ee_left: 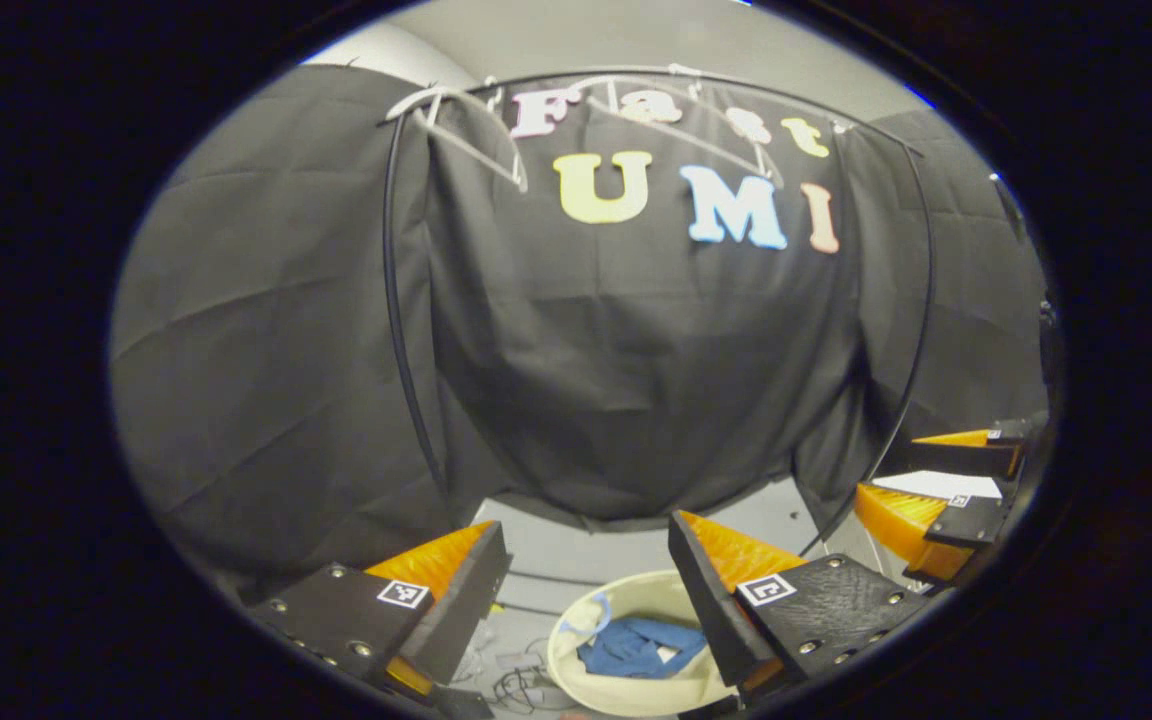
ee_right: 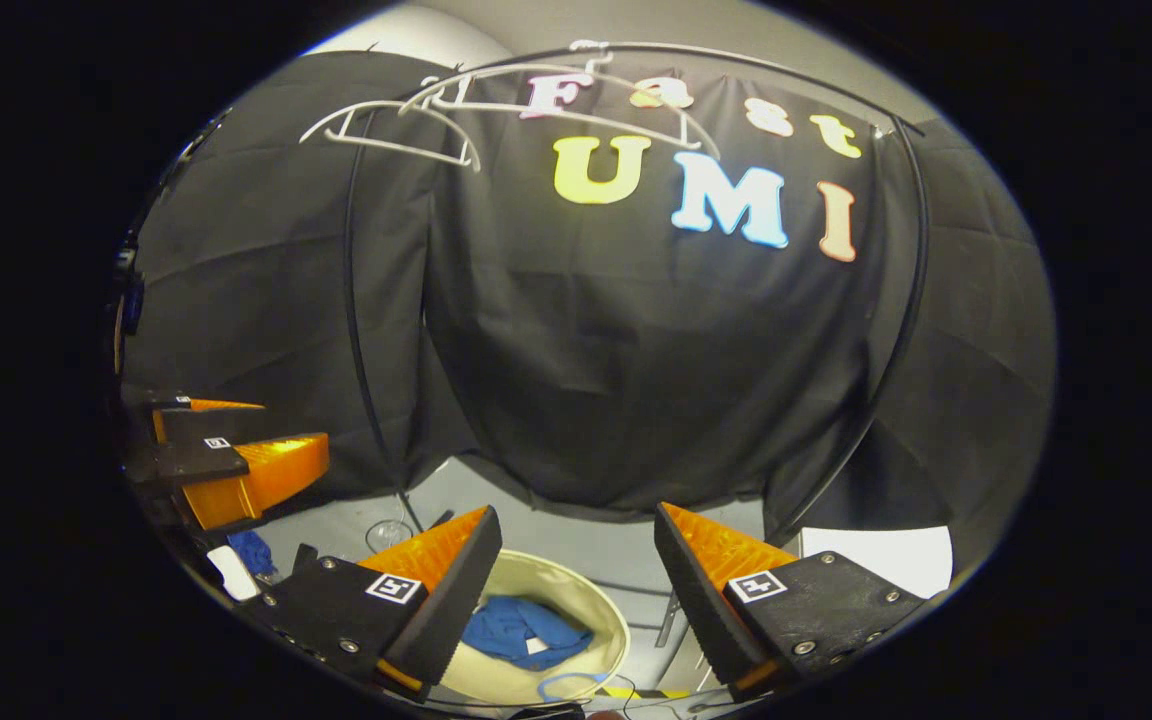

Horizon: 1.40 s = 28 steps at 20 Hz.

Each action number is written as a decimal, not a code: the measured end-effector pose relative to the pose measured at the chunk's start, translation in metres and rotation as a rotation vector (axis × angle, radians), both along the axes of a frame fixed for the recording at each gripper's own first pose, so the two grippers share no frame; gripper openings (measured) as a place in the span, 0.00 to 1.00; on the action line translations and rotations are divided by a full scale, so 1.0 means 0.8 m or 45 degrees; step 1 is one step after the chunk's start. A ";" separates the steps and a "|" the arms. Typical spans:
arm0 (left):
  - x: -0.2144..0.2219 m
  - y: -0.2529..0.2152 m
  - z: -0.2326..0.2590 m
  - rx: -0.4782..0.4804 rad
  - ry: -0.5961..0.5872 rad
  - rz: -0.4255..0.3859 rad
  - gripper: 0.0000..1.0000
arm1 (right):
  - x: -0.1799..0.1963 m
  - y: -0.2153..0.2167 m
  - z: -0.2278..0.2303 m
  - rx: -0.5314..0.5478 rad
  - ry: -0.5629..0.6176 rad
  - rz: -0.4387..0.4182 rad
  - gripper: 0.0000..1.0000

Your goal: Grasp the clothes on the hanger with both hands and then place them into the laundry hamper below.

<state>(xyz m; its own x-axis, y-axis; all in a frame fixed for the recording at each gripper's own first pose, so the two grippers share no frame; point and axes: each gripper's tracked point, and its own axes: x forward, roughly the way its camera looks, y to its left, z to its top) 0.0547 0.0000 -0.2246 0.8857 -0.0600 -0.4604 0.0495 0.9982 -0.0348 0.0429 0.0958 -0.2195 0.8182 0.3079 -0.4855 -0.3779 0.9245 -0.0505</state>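
Cloth-walled recording booth with clothes rail [ee_left: 398,330], bare hangers [ee_right: 391,125], laundry hamper [ee_left: 576,670].

Laundry hamper [ee_left: 576,668] rim partly behind left gripper [ee_left: 588,570] fingers.

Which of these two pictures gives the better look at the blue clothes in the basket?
The left gripper view: the blue clothes lie open between the tongs inside the hamper. In the right gripper view, one finger hides part of them.

No readable text besides the booth wall's letters.
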 end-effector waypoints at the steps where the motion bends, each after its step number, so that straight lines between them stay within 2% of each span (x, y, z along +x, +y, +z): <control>1: 0.009 -0.001 0.026 -0.002 -0.058 -0.003 0.95 | 0.003 -0.003 0.017 0.014 -0.038 -0.015 0.96; 2: 0.014 0.000 0.051 -0.006 -0.109 -0.006 1.00 | 0.005 -0.005 0.035 0.030 -0.076 -0.033 0.95; 7: 0.019 0.000 0.157 -0.051 -0.322 -0.037 1.00 | -0.003 -0.037 0.119 0.115 -0.231 -0.142 0.96; 14: 0.011 -0.031 0.267 -0.107 -0.510 -0.095 1.00 | -0.015 -0.128 0.213 0.103 -0.471 -0.305 0.95; 18: -0.003 -0.062 0.292 -0.133 -0.565 -0.099 1.00 | -0.036 -0.161 0.236 0.149 -0.495 -0.330 0.96; 19: -0.013 -0.066 0.298 -0.125 -0.575 -0.090 0.95 | -0.041 -0.168 0.241 0.149 -0.508 -0.323 0.96; 23: -0.063 -0.085 0.307 -0.105 -0.581 -0.083 0.95 | -0.071 -0.194 0.241 0.159 -0.499 -0.314 0.96; 24: -0.077 -0.089 0.308 -0.093 -0.576 -0.084 1.00 | -0.077 -0.201 0.245 0.176 -0.502 -0.326 0.96; 28: -0.113 -0.102 0.316 -0.050 -0.579 -0.090 1.00 | -0.094 -0.211 0.247 0.202 -0.511 -0.330 0.95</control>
<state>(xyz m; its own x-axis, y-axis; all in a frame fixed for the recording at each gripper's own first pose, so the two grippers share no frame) -0.0359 -0.0816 0.0279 0.9903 -0.1372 -0.0225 0.1365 0.9901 -0.0314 -0.0327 -0.0731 -0.0215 0.9902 0.1146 -0.0803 -0.1146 0.9934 0.0037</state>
